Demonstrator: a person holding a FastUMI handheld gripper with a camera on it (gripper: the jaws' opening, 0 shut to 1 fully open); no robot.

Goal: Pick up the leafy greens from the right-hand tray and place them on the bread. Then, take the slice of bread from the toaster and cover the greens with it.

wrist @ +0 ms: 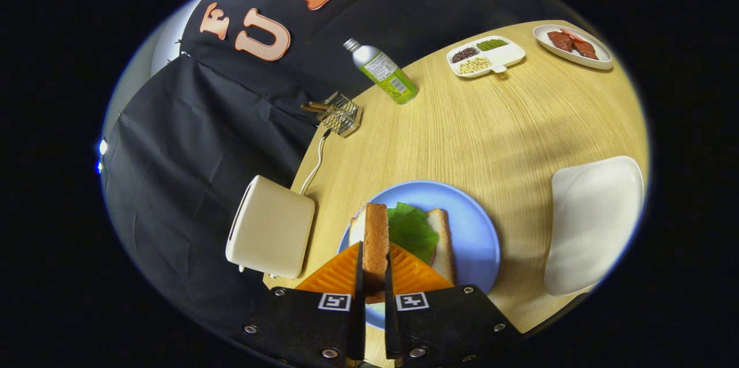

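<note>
My gripper point(375, 272) is shut on a slice of bread point(376, 235), held on edge between the two fingers, crust towards me. It hangs over the blue plate point(476, 229). On that plate lies another bread slice point(443, 244) with the leafy greens point(411, 232) on top. The held slice stands over the left part of the greens. The cream toaster point(271, 226) sits just left of the plate, at the table's edge. The white right-hand tray point(594, 220) lies to the right of the plate, with nothing on it.
Beyond the plate stand a green-labelled bottle point(384, 71) and a small wire rack point(340, 114). Further off are a divided dish of beans point(485, 56) and a white plate of red meat pieces point(573, 44). The toaster's cord point(314, 163) runs back along the wooden table point(491, 125).
</note>
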